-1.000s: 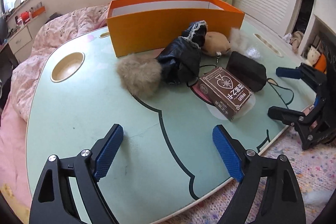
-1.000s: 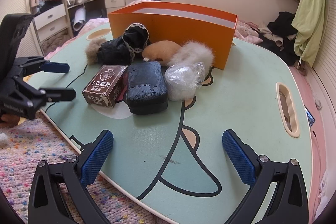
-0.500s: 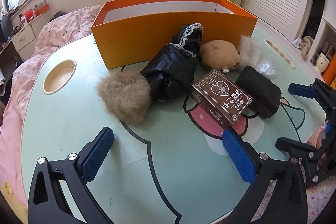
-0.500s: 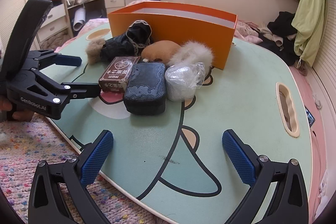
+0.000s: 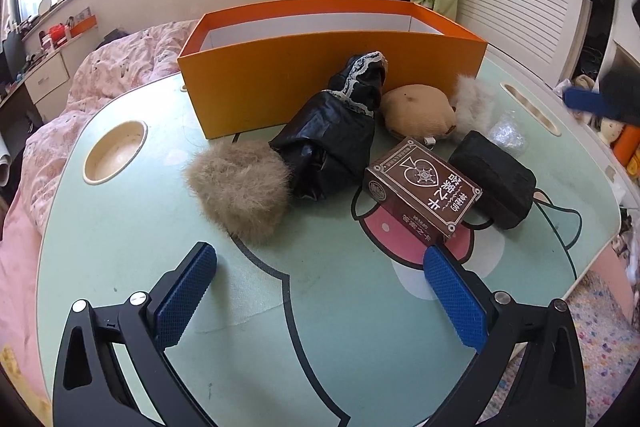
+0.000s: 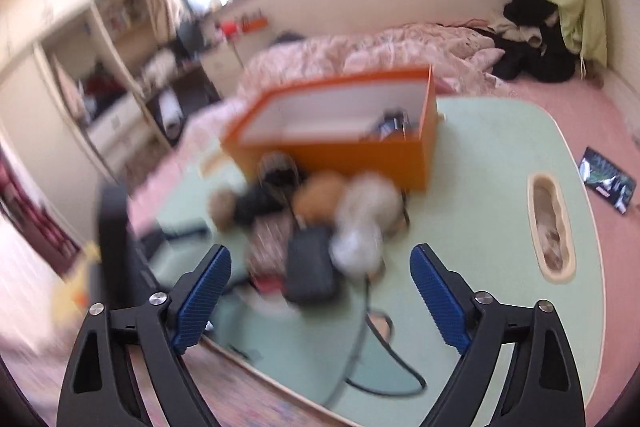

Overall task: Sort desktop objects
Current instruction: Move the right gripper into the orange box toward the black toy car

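Observation:
An orange box [image 5: 328,67] stands open at the back of the green table [image 5: 120,227]. In front of it lie a tan fur ball [image 5: 240,187], a black lace-trimmed pouch [image 5: 336,131], a tan cushion [image 5: 420,113], a white fur ball [image 5: 472,99], a brown card box [image 5: 424,187], a black case [image 5: 496,179] and a clear crinkled bag [image 5: 506,133]. My left gripper [image 5: 320,291] is open and empty, just short of the fur ball and card box. My right gripper [image 6: 320,291] is open and empty, raised above the pile; its view is blurred. The orange box [image 6: 340,139] holds a dark item [image 6: 394,125].
A round cup recess [image 5: 116,153] is at the table's left and a slot handle [image 6: 550,227] at its right. A pink bed [image 5: 120,67] lies behind the table, a speckled rug [image 5: 600,339] in front. The right gripper's blue pad [image 5: 592,103] shows blurred at the far right.
My left gripper moved forward toward the pile. My right gripper rose fast and tilted down, so its view now looks onto the table from higher up and is blurred.

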Available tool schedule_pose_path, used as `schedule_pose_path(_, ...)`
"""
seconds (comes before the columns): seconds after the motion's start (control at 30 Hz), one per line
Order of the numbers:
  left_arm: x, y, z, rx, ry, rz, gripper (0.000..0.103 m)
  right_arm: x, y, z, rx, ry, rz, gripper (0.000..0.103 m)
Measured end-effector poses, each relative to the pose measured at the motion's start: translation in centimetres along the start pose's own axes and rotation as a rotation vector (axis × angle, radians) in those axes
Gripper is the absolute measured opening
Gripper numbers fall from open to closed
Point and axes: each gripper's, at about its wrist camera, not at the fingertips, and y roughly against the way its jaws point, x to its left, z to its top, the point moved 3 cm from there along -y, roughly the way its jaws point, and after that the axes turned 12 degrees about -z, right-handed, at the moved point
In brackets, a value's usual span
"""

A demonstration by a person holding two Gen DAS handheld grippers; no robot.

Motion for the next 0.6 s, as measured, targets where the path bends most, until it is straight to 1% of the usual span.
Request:
schedule_pose_path(0.07, 0.0, -0.1, 0.1, 0.0, 0.0, 0.0, 0.103, 0.3, -0.6, 3.8, 0.037, -0.094, 0.025, 0.082)
schedule_pose_path(0.13, 0.0, 0.0, 0.0, -0.001, 0.0, -0.001, 0.103, 0.8, -2.3, 6.9, 0.086, -0.148, 0.024, 0.075)
schedule_pose_path(0.17, 0.0, 0.0, 0.0, -0.002, -0.001, -0.001, 0.103, 0.9, -3.6, 8.4, 0.114, -0.156, -0.001, 0.073)
schedule_pose_path(0.23, 0.0, 0.0, 0.0, -0.002, -0.001, 0.0, 0.103, 1.3, -6.9, 10.3, 0.186, -0.157, -0.08, 0.063)
schedule_pose_path(0.27, 0.0, 0.0, 0.1, -0.003, -0.001, 0.0, 0.103, 1.1, -8.6, 10.8, 0.239, -0.167, -0.117, 0.059)
schedule_pose_path(0.3, -0.1, -0.1, 0.1, -0.004, -0.001, -0.001, 0.103, 0.7, -9.9, 10.9, 0.288, -0.194, -0.131, 0.052)
schedule_pose_path(0.33, 0.0, -0.1, 0.1, -0.006, -0.002, -0.001, 0.103, 0.5, -11.2, 10.7, 0.336, -0.215, -0.128, 0.048)
schedule_pose_path(0.37, -0.1, -0.1, 0.1, -0.007, -0.002, -0.002, 0.103, 0.3, -12.4, 10.5, 0.38, -0.228, -0.125, 0.048)
schedule_pose_path(0.4, -0.1, -0.1, 0.1, -0.008, -0.002, -0.002, 0.103, 0.2, -13.3, 10.1, 0.408, -0.235, -0.143, 0.048)
schedule_pose_path(0.43, -0.1, -0.1, 0.1, -0.009, -0.002, -0.002, 0.103, 0.0, -13.9, 10.0, 0.418, -0.231, -0.192, 0.048)
schedule_pose_path(0.5, -0.1, -0.2, 0.0, -0.01, -0.003, -0.003, 0.103, -0.3, -14.6, 10.1, 0.406, -0.209, -0.316, 0.048)
schedule_pose_path(0.53, -0.1, -0.1, 0.0, -0.011, -0.003, -0.004, 0.103, -0.3, -14.8, 10.1, 0.404, -0.194, -0.363, 0.048)
schedule_pose_path(0.6, 0.0, -0.1, 0.0, -0.014, -0.003, -0.005, 0.103, -0.2, -15.5, 10.1, 0.416, -0.166, -0.425, 0.048)
